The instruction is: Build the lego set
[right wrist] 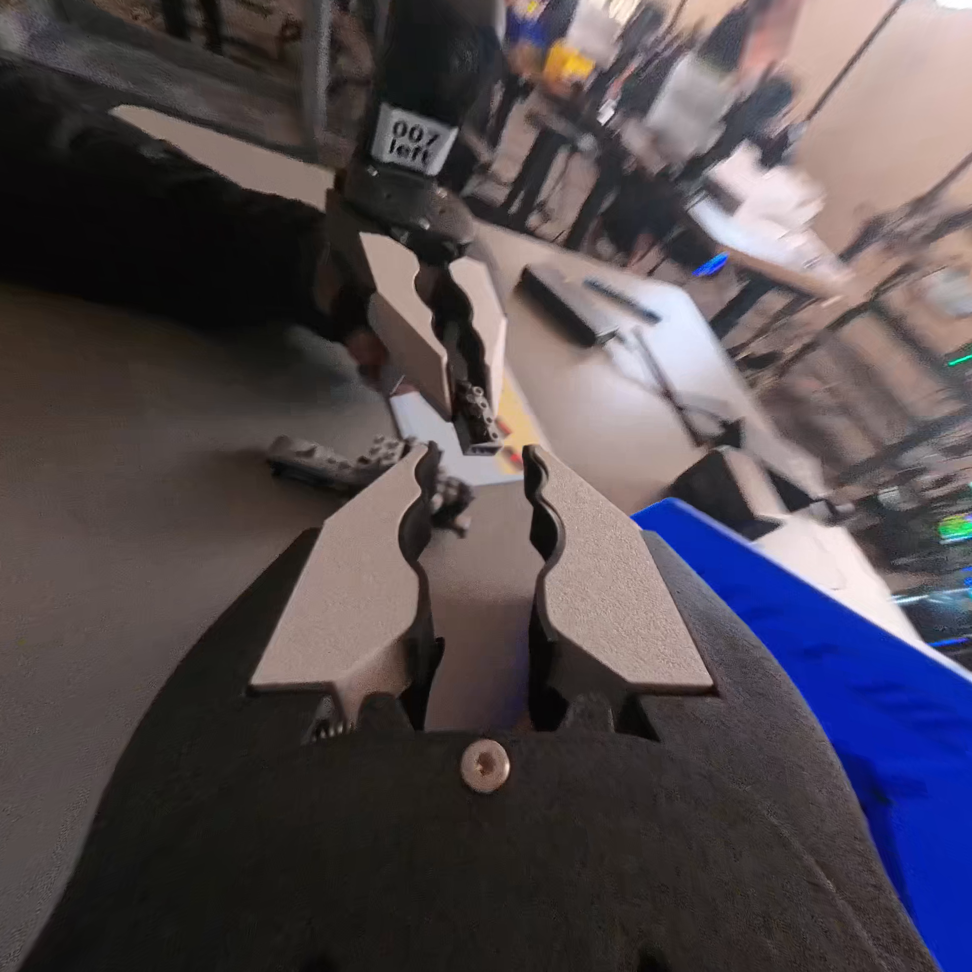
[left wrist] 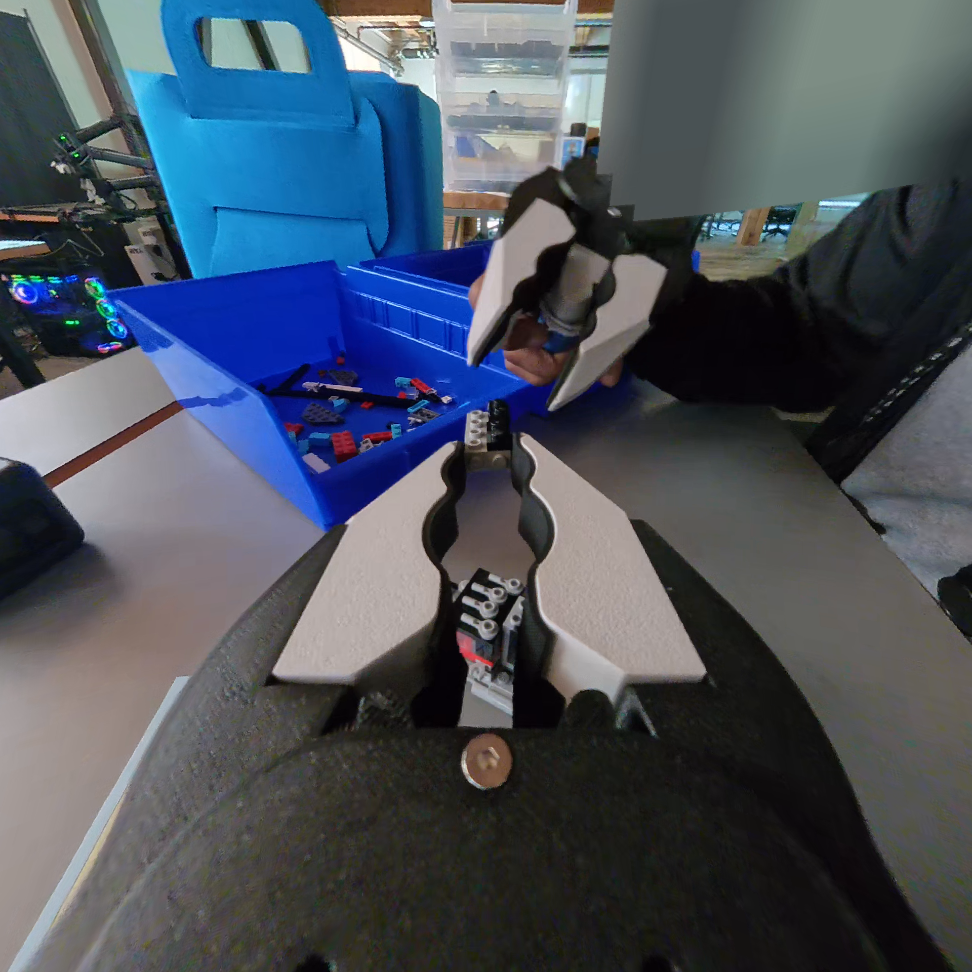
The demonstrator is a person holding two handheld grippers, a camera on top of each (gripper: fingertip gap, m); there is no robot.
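Note:
My left gripper (left wrist: 488, 447) is shut on a small grey and black lego assembly (left wrist: 486, 428), which sticks out past the fingertips. A second studded black, grey and red assembly (left wrist: 489, 626) shows through the gap between its fingers. My right gripper (left wrist: 513, 384) hangs open and empty just beyond and above, tips pointing down. In the right wrist view my right gripper (right wrist: 478, 452) is open, just in front of the left gripper (right wrist: 473, 415) and its held assembly (right wrist: 476, 426). Two dark lego assemblies (right wrist: 331, 463) lie on the grey table (right wrist: 131, 499).
A blue bin (left wrist: 236, 342) holds several loose lego pieces (left wrist: 363, 415); a second blue bin (left wrist: 421, 294) stands behind it. The bin's edge (right wrist: 815, 657) is right of my right gripper. A white booklet (right wrist: 421, 421) lies on the table. A black box (left wrist: 31, 526) sits at left. Only a small space, under 4 cm, lies between the two pairs of fingers.

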